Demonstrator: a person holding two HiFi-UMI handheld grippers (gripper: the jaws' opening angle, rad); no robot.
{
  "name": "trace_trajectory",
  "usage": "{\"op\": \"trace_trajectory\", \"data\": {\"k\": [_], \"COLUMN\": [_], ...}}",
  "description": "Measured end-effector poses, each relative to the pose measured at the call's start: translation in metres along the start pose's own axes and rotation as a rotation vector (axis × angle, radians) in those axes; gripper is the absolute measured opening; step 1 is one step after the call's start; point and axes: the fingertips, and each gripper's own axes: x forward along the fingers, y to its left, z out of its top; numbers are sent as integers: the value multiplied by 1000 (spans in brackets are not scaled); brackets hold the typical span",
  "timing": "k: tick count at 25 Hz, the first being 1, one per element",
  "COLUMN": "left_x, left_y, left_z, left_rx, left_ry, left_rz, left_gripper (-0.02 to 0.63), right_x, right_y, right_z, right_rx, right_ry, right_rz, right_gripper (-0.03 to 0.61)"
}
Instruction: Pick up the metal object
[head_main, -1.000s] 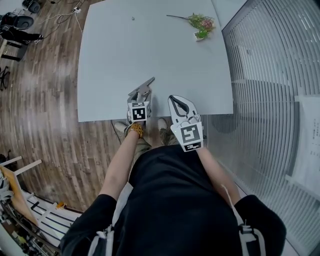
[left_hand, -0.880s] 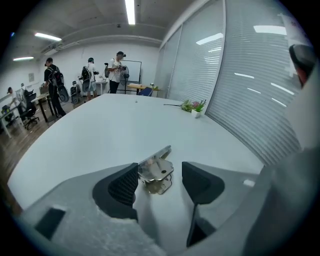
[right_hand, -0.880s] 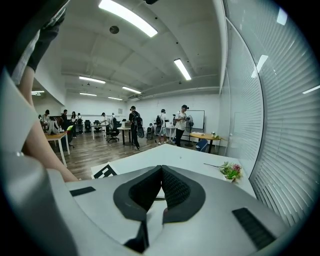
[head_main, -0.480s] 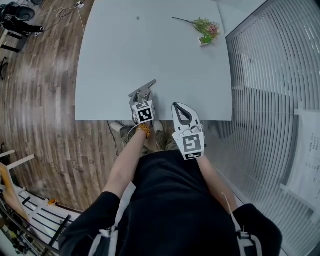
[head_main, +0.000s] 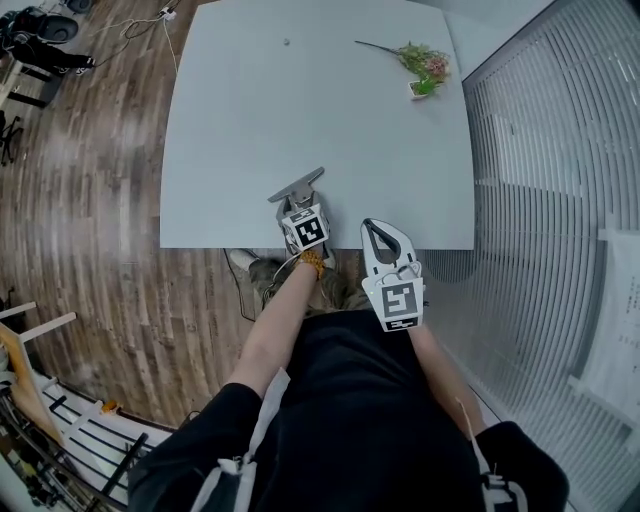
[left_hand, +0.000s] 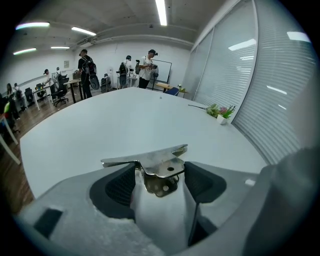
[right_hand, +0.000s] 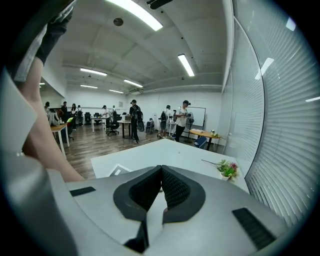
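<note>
Two grippers show in the head view. The left gripper (head_main: 298, 196) is over the near edge of the white table (head_main: 250, 110). The metal piece (head_main: 297, 184) sits right at its fingertips. The right gripper (head_main: 381, 229) is just beside it, and its fingertips only reach the table edge. A small plant (head_main: 424, 66) lies far ahead of both sets of fingers.

In the left gripper view, we see the metal piece (left_hand: 159, 164) between the two dark pads (left_hand: 119, 186). The fingers are opening, yet both pads seem to touch its sides. Its flat top lies across the fingertips. The plant (left_hand: 221, 112) is far ahead, to the right.

In the right gripper view, the right gripper (right_hand: 161, 181) has its pads (right_hand: 176, 190) pressed together, with nothing between them. The table (right_hand: 150, 150) lies ahead of the fingertips.
</note>
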Motion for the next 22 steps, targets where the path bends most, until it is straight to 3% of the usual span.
{"op": "trace_trajectory", "data": {"k": [5, 10, 22], "left_x": [5, 4, -14], "left_y": [1, -2, 5], "left_z": [-4, -3, -9], "left_rx": [22, 114, 237], "left_ry": [13, 16, 3], "left_rz": [-1, -33, -103], "left_gripper": [321, 285, 265], "right_x": [1, -1, 1], "right_y": [-4, -6, -6], "right_z": [-4, -6, -8], "right_rx": [1, -1, 16], "right_ry": [8, 11, -4], "right_rz": [1, -8, 2], "right_gripper": [0, 0, 0]}}
